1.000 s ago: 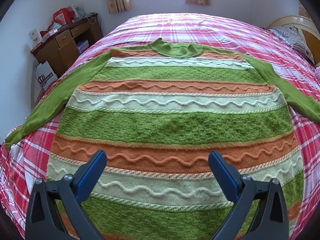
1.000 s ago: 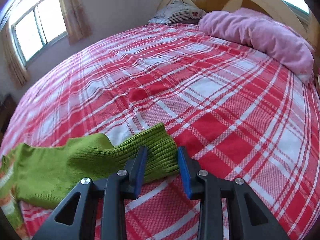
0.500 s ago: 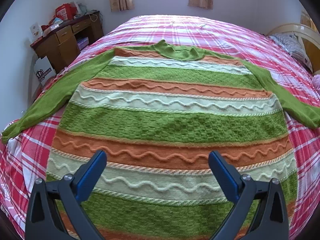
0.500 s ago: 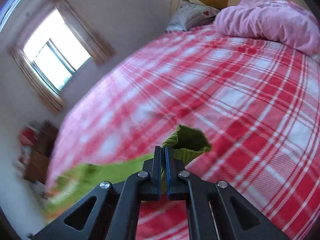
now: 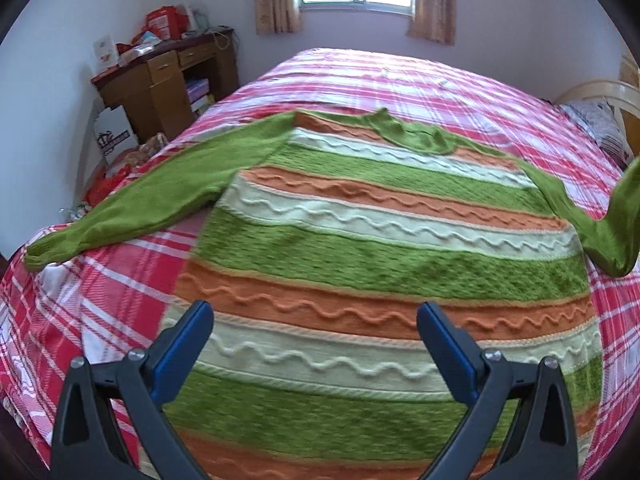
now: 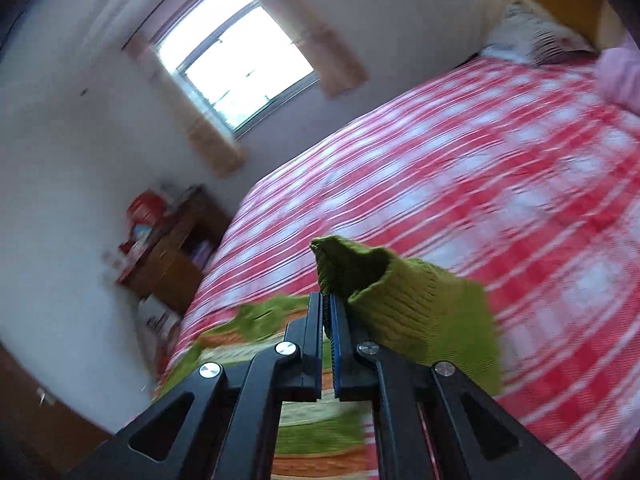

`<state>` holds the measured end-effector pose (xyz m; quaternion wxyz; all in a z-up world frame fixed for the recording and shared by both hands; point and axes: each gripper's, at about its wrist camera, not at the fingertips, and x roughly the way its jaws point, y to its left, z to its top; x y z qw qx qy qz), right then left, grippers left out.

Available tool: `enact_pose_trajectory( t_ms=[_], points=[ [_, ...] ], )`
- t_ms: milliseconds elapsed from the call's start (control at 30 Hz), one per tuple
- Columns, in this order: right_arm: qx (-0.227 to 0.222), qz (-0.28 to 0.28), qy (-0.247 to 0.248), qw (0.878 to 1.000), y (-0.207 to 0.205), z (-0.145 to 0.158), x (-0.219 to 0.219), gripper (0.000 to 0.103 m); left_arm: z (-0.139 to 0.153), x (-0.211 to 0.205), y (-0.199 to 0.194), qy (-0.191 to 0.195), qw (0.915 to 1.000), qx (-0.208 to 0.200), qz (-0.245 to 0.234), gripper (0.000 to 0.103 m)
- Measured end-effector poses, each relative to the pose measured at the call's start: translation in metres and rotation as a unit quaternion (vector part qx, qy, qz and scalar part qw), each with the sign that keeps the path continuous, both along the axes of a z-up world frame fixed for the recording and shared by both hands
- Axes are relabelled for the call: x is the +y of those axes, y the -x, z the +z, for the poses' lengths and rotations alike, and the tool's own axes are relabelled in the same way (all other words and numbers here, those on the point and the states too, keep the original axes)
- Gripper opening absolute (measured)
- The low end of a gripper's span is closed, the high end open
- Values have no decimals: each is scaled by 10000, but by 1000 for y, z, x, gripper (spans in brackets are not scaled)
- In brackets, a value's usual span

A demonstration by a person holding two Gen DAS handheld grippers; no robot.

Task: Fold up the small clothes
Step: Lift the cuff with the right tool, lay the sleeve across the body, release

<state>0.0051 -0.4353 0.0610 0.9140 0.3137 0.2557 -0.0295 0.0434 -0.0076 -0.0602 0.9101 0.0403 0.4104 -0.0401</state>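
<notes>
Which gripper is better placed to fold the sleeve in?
Right. The right gripper is shut on the green knitted sleeve cuff, lifted off the red plaid bed; the left gripper hovers open, holding nothing.

Your left gripper hangs wide open over the sweater, nothing between its fingers and the knit. The widest bare stretch of bedspread lies in the upper middle of the frame, beyond the collar. A smaller bare patch sits at lower left, below the flat sleeve. At right edge the raised sleeve stands up off the bed and blocks that side. The desk stands close to the bed at upper left, clutter on the floor below it. In the right wrist view, your right gripper is clamped on the cuff; open bedspread fills the right half, with pillows at upper right.
</notes>
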Motion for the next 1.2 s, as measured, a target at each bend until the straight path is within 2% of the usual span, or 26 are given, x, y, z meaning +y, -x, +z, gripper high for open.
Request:
enact_pose_trajectory(
  t_ms=[367, 533, 633, 800, 967, 1100, 1200],
  points=[
    [-11, 1233, -489, 9912, -101, -23, 135, 3, -1, 58, -13, 30, 9984, -186, 525, 103],
    [54, 1581, -486, 9862, -141, -38, 196, 3, -4, 81, -17, 48, 9974, -177, 695, 103],
    [173, 1681, -597, 9838, -160, -53, 218, 3, -6, 92, -18, 63, 9968, -179, 773, 103],
    [443, 1845, -507, 9805, -185, -82, 259, 3, -14, 107, -25, 81, 9958, -132, 903, 103],
    [654, 2043, -417, 9758, -207, -111, 282, 3, -22, 117, -31, 76, 9953, -88, 966, 103],
    [804, 2401, -412, 9665, -218, -141, 301, 4, -28, 122, -35, 100, 9945, -13, 1042, 103],
    [907, 2900, -934, 9481, -226, -166, 315, 6, -31, 125, -37, 120, 9941, 43, 1080, 103]
  ],
)
